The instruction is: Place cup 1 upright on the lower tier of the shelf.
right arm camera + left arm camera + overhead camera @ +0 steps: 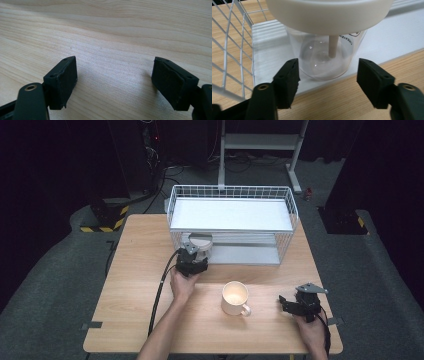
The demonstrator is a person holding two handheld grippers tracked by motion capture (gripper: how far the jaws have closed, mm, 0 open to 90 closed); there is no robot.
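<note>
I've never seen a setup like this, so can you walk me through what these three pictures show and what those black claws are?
A person sits at a light wooden table and holds a black two-jaw gripper in each hand. The high view looks down from above; the other two pictures come from cameras riding on the grippers. The left gripper reaches into the lower level of a white wire rack, its jaws either side of a clear plastic cup with a cream lid, not visibly pressing it. The right gripper rests open over bare wood, holding nothing. A cream ceramic mug stands between the hands.
</note>
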